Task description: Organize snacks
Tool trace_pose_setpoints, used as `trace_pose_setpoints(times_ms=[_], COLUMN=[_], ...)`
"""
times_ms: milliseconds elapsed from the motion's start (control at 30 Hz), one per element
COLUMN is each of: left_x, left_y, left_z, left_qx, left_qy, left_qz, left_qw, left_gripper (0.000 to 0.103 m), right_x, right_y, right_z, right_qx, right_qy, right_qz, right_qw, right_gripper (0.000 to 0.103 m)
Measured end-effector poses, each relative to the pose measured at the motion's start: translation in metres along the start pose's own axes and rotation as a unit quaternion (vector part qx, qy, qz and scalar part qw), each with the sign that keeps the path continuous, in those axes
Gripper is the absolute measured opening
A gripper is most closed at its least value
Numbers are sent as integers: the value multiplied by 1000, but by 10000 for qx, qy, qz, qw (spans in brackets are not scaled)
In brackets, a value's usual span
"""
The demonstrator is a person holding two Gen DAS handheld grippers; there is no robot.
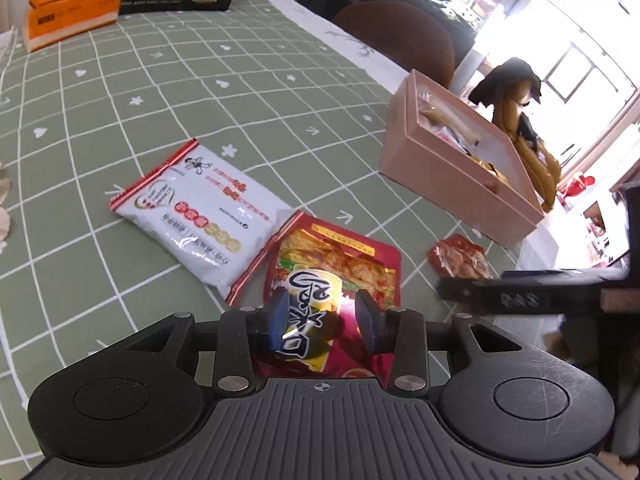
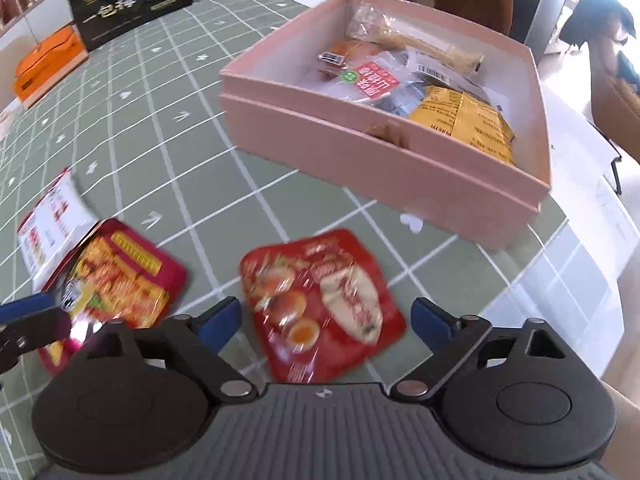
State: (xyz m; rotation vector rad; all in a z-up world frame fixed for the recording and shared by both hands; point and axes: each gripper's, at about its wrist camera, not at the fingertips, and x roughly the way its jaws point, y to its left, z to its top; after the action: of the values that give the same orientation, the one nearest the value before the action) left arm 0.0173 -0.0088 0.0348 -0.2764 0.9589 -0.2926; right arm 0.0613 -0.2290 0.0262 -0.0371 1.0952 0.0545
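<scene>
Green-checked table (image 2: 132, 128): far edge cut off; open cloth toward far-left corner.
Pink box (image 2: 360, 152): near right edge; contents overlap, partly hidden.
Dark-red pouch (image 1: 332, 264): lower end hidden beneath left gripper (image 1: 324, 316), jaws part-open, pads clear.
Red packet (image 2: 320, 304): blurred, between wide-open right gripper (image 2: 326, 320) fingers, unheld.
</scene>
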Motion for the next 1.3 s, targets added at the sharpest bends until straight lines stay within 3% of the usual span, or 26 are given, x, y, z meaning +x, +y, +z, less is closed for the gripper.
trace_pose_setpoints(times_ms=[100,233,267,300,333,467,567,633,833,933,1000,1100,1167,1300], left_x=[1,6,7,8,8,7,1,-4,-1,-2,-11,-25,-23,-21], left_y=[-1,-3,-4,-4,-4,1,13,26,37,35,33,34,41,59], left_z=[1,2,3,3,4,6,8,10,13,19,24,37,47,51], left_qx=[-20,-52,-77,-104,-118,-261,-406,-529,-662,-644,-402,-10,-103,-464], left_qy=[21,69,113,156,194,324,199,133,210,114,-118,-493,-421,-231], left_qz=[-52,-196,-268,-285,-288,-488,-396,-393,-769,-558,-327,102,552,849], left_qw=[10000,9998,9995,9994,9993,9979,9982,9977,9946,9963,9986,9987,9975,9950], left_gripper=[41,41,40,29,26,27,27,27,28,28,28,30,30,30], right_x=[-22,-45,-48,-47,-45,-27,-15,-13,-40,-45,-44,-40,-36,-37], right_y=[8,18,23,27,31,30,25,19,5,8,17,29,31,36], right_z=[-10,-19,-20,-22,-23,-26,-29,-31,-36,-30,-26,-25,-26,-20], right_qx=[-13,100,72,33,-7,52,110,129,108,183,132,-131,-245,-455], right_qy=[-278,-481,-488,-462,-418,-242,-82,-132,-504,-481,-378,-464,-448,-455], right_qz=[64,528,652,732,775,620,413,306,556,939,1049,894,793,936], right_qw=[9996,9974,9967,9962,9961,9978,9991,9994,9971,9942,9937,9948,9955,9935], right_gripper=[93,93,93,93,92,91,91,90,89,78,62,62,64,65])
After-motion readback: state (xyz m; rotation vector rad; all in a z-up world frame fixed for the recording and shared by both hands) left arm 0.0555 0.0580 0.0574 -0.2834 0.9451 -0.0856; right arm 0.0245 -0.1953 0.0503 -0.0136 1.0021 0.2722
